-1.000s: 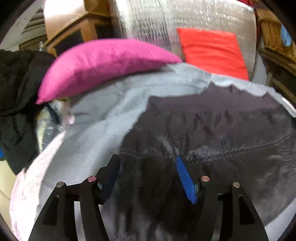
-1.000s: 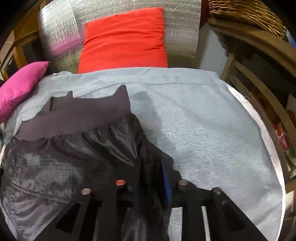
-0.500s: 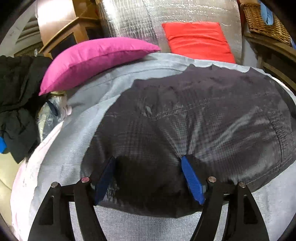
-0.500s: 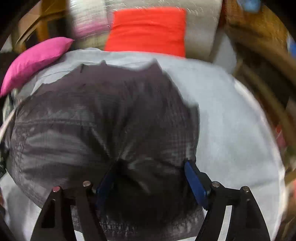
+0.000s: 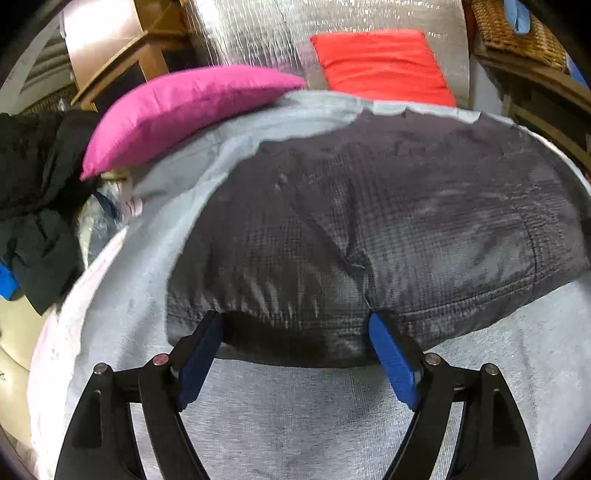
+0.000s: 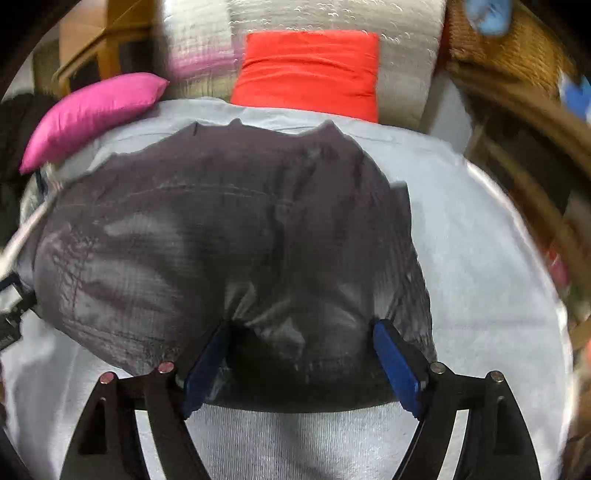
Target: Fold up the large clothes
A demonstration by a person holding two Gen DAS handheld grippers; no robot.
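A dark grey ripstop garment (image 5: 369, 221) lies folded on the light grey sheet (image 5: 295, 413) that covers the seat. In the left wrist view its near folded edge sits between the blue pads of my left gripper (image 5: 295, 325). The jaws are opening and the pads stand clear of the cloth. In the right wrist view the same garment (image 6: 221, 240) spreads out ahead. Its near right corner lies loose between the pads of my right gripper (image 6: 303, 328), whose jaws are also opening.
A pink cushion (image 5: 184, 107) lies at the far left and a red cushion (image 5: 380, 66) leans on the silver quilted backrest (image 5: 258, 37). A black clothes pile (image 5: 33, 184) hangs off the left side. A wicker basket (image 5: 517, 33) and wooden furniture (image 6: 517, 147) stand on the right.
Both grippers drew back toward the near edge, and the garment's upper layer now lies folded over the rest. The right jaws went from shut on the fabric to wide apart. The left jaws widened.
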